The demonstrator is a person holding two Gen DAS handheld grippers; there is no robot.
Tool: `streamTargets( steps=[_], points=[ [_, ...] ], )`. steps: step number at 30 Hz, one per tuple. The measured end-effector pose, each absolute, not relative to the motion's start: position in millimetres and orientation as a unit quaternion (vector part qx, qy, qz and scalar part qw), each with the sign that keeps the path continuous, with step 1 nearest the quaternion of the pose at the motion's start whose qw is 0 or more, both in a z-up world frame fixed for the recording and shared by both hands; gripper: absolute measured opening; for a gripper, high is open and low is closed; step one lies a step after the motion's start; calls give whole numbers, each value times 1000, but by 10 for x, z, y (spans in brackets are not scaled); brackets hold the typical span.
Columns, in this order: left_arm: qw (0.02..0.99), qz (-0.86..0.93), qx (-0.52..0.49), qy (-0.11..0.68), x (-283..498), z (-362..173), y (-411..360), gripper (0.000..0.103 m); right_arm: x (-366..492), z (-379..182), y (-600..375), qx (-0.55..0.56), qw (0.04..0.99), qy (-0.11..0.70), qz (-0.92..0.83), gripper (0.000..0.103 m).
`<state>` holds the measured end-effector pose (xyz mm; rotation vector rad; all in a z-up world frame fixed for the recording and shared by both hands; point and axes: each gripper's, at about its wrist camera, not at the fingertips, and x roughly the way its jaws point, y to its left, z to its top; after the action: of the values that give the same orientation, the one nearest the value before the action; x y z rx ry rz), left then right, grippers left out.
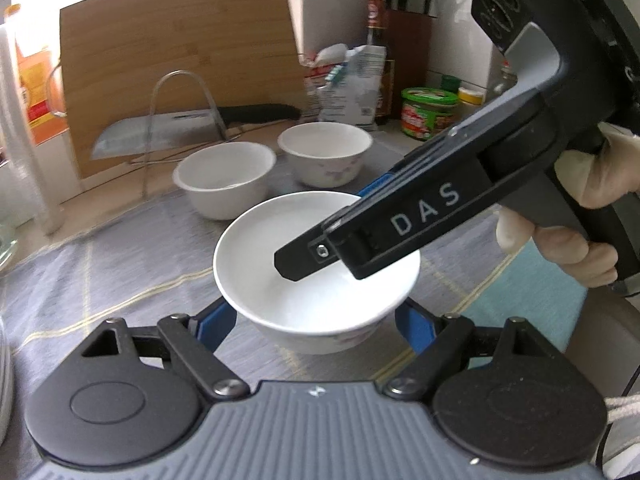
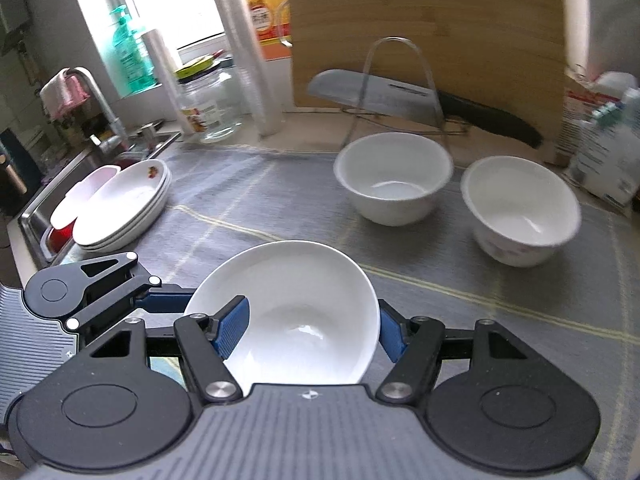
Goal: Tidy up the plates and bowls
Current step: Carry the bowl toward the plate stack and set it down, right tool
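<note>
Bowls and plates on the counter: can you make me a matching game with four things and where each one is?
Things:
1. held bowl
2. stack of plates
3. knife
4. flowered bowl

Places:
A. beside the sink
B. resting on the wire rack
C. between the blue gripper fingers
D. standing on the grey cloth, right of a plain white bowl

Pairs: 1-C, 2-A, 3-B, 4-D
</note>
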<state>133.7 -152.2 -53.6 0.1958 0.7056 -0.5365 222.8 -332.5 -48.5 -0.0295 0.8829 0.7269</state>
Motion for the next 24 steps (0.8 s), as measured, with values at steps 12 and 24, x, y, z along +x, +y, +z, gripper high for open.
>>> streamTargets(
  steps=[12, 24],
  points=[
    [903, -236, 84, 349, 1341, -499, -962, 86, 2233, -481, -2744, -26, 829, 421, 367, 73],
    [900, -233, 84, 360, 1445, -599, -682, 86, 2303, -601, -2407, -28, 824, 431, 366, 73]
  ],
)
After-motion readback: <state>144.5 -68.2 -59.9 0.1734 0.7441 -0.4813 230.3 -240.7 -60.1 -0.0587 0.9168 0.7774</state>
